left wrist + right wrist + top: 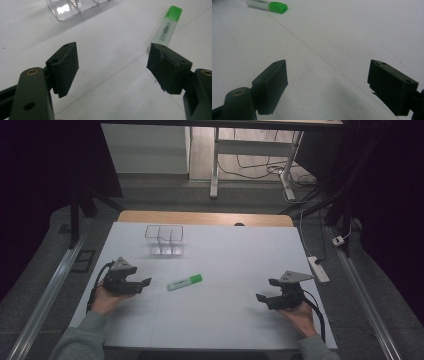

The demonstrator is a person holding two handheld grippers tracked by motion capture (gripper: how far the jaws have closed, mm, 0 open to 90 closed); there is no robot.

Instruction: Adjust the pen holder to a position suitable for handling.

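Observation:
A highlighter (184, 281) with a pale body and green cap lies flat near the middle of the white table (225, 320). It also appears beyond the jaws at the upper right of the left gripper view, highlighter (168, 26), and at the top left of the right gripper view, highlighter (267, 4). A clear plastic divided organizer (164, 240) stands behind it, empty; its base, organizer (72, 7), is in the left gripper view. My left gripper (143, 283) rests open at the table's left, a short way left of the highlighter, holding nothing. At the right, my right gripper (265, 290) is open and empty too.
A white power strip (318, 268) lies at the table's right edge with a cable running back. Metal rails (47, 290) flank both sides. Beyond the far wooden edge stands a desk frame (215, 165) with loose cables on the floor.

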